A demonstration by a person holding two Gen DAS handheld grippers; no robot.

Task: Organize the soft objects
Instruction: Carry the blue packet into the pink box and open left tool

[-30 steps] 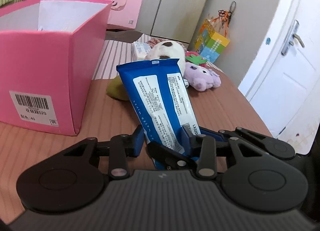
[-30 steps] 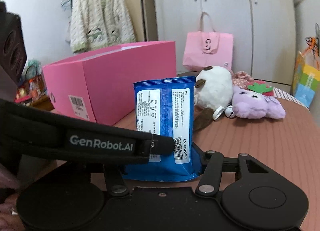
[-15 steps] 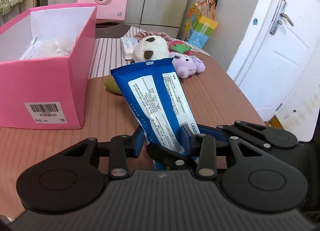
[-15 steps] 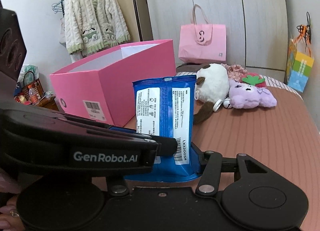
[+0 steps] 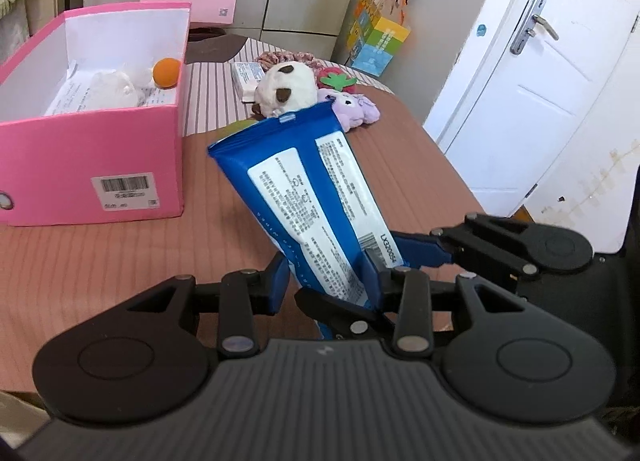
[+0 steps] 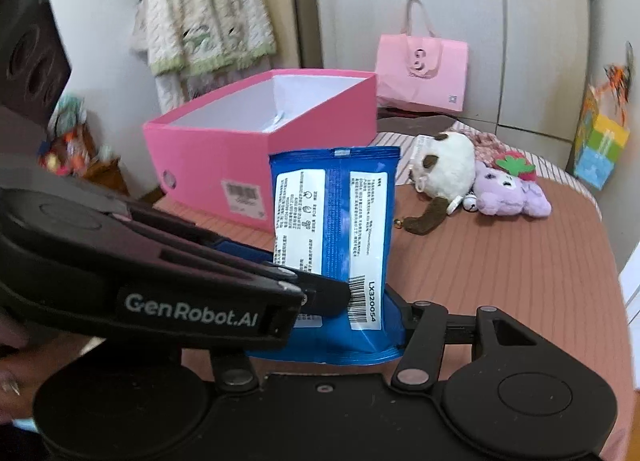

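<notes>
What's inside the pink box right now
In the left wrist view the pink box holds a white plush, an orange ball and white packets or paper. The near wall hides the rest of its floor.

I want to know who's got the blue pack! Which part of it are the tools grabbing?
Both tools hold the blue pack by its bottom end: the left tool and the right tool.

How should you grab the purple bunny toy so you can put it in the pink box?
Probably pinch the purple bunny toy across its round head, coming from above. It lies flat on the brown bedspread, pressed against the white plush dog on one side, so a sideways approach would bump the dog. The pink box stands open-topped.
</notes>
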